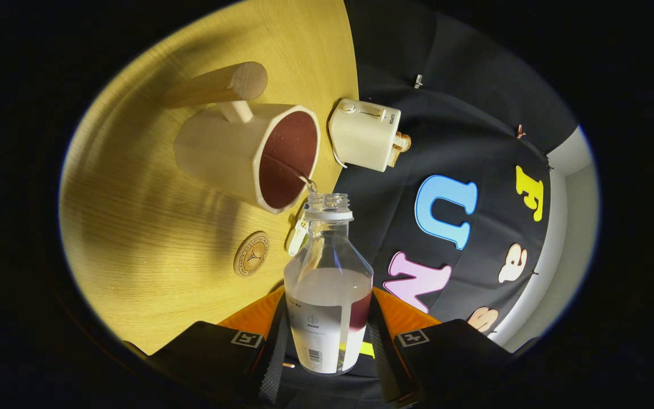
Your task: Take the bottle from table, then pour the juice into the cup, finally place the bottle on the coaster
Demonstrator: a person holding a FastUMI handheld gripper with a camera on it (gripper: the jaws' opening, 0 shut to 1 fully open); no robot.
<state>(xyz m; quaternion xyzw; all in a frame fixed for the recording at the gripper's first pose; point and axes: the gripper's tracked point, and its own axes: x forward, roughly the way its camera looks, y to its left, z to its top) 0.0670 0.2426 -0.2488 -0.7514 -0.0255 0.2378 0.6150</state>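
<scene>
Tongs (328, 341) pinch the bottle (328, 284) at lower centre, tilted so juice trickles from its mouth into the cup (247, 153) at upper left. Keeping the tilt gentle should hold the stream inside the rim; the coaster (251, 254) waits on the worktop (151, 238).

Bottle (328, 267): clear glossy plastic, smooth, paper-like matt label. Gripper (327, 341) fingers clamp bottle both sides. Cup (247, 153): matt cream body, smooth; handle looks wooden, pale, unvarnished. Table (151, 227): light wood grain, satin sheen. Coaster (251, 254): wood, engraved face, matt. Toaster (365, 134): cream, smooth, slightly glossy plastic look. Booth wall (452, 113): black matt cloth, creased.
</scene>
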